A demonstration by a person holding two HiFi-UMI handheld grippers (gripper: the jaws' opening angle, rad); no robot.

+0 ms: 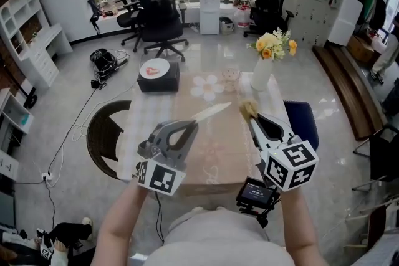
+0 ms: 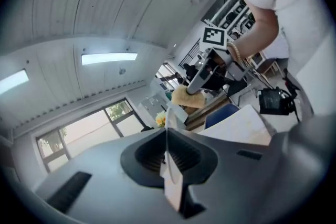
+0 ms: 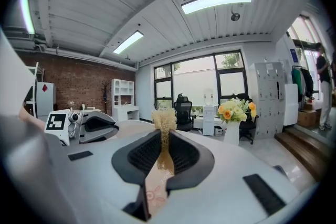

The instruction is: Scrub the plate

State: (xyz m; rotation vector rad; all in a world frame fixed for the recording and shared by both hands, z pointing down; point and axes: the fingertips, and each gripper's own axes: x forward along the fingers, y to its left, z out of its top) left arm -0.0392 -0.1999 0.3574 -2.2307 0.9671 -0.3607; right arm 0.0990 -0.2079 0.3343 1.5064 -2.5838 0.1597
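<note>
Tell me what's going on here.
A person stands over the table with a gripper in each hand. The left gripper is shut on the edge of a white plate, held above the table. The right gripper is shut on a yellowish scrub pad, close beside the plate; whether they touch is unclear.

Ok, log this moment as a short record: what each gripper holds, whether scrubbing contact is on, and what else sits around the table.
left gripper: fingers shut on the white plate, seen edge-on
right gripper: fingers shut on the yellow scrubber
contact: scrubber appears just short of the plate's far rim, not touching
table: patterned cloth
far end: white vase of yellow flowers, clear glass
far left: black box, small plate on top
</note>
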